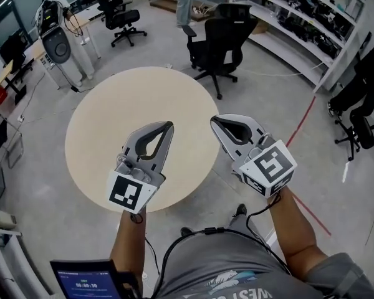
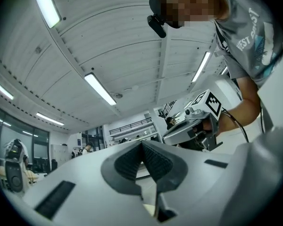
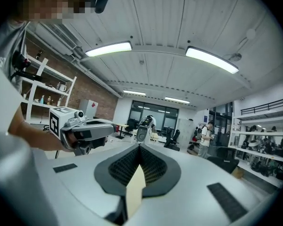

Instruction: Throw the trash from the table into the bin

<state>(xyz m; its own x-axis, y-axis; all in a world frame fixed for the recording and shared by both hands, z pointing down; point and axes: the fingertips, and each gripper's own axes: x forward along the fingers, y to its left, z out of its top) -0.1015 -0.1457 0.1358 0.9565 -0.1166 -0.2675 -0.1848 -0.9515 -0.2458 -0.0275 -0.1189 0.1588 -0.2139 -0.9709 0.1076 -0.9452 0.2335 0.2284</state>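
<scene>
No trash is seen on the round beige table, nor any bin, and with the grey left gripper and grey right gripper both pressed together on nothing, side by side over its near edge, they could be knocked together by a hasty swing.

Open floor surrounds the round table; office chair beyond.

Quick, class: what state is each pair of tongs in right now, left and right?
Left tongs: closed, holding nothing.
Right tongs: closed, holding nothing.
</scene>
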